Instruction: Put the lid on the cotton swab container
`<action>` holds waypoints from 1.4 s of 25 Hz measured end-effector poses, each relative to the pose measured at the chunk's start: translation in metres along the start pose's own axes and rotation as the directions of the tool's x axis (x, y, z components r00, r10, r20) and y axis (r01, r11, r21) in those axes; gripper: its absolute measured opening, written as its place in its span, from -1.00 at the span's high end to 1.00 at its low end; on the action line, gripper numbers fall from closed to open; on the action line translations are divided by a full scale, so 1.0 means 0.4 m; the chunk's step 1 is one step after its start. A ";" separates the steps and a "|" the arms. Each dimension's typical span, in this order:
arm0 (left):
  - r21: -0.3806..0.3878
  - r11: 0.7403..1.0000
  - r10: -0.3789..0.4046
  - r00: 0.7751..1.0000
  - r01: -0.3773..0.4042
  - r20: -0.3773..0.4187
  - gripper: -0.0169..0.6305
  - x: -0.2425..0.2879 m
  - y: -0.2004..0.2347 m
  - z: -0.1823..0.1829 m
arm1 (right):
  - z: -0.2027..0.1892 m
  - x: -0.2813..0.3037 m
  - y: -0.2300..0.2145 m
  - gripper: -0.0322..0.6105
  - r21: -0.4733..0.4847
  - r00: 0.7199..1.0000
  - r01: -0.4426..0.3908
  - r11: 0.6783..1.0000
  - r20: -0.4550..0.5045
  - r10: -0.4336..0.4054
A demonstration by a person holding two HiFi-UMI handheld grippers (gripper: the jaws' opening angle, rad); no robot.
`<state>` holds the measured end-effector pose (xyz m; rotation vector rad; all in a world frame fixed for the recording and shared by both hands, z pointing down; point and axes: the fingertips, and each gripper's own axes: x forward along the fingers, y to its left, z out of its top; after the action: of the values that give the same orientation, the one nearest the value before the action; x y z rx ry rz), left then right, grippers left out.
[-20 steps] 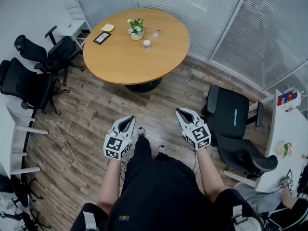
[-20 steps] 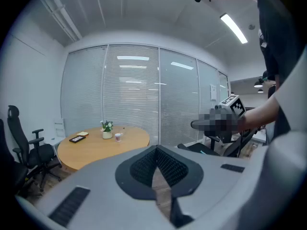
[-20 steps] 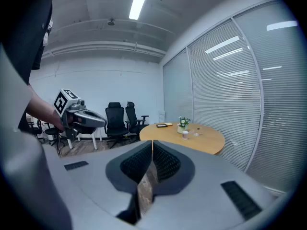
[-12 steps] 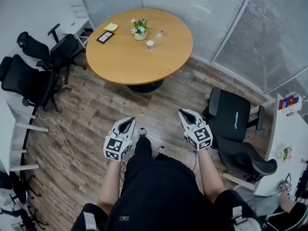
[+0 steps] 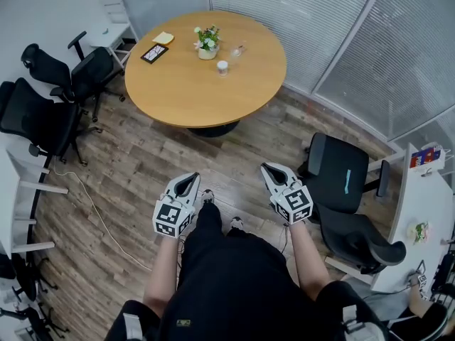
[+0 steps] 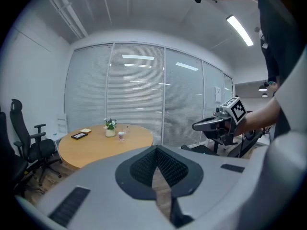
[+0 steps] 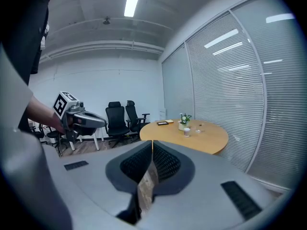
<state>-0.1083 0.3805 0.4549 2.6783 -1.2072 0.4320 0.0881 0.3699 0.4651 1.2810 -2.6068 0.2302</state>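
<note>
While the round wooden desk carries everything, the 2 hand-held grippers hang well short of it over the plank floor. The left hand-held gripper and the right hand-held gripper each have their jaws pressed together with nothing between them. Toward the desk's far side stands a flower pot. Near it is the small white cotton swab container, with a clear item, possibly the lid, close by.
</note>
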 end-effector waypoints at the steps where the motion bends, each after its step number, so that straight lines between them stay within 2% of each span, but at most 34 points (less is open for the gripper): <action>1: -0.002 1.000 -0.003 1.000 0.003 0.000 0.92 0.007 0.006 0.001 | 0.001 0.007 -0.004 0.87 0.004 1.000 0.000 1.000 -0.002 0.000; 8: -0.011 1.000 -0.026 1.000 0.026 -0.007 0.92 0.055 0.072 0.014 | 0.020 0.070 -0.030 0.87 0.002 1.000 0.011 1.000 -0.022 -0.011; 15: -0.003 0.997 -0.082 0.996 0.082 -0.022 0.93 0.114 0.129 0.026 | 0.036 0.130 -0.055 0.87 0.012 0.998 0.050 0.999 -0.038 -0.049; 35: 0.042 0.972 -0.230 0.973 0.230 -0.023 0.92 0.265 0.316 0.079 | 0.075 0.295 -0.117 0.87 0.017 0.984 0.167 0.986 -0.065 -0.165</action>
<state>-0.1306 0.2143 0.4648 2.8010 -0.8769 0.4497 0.0513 0.2450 0.4699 1.4647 -2.4352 0.2675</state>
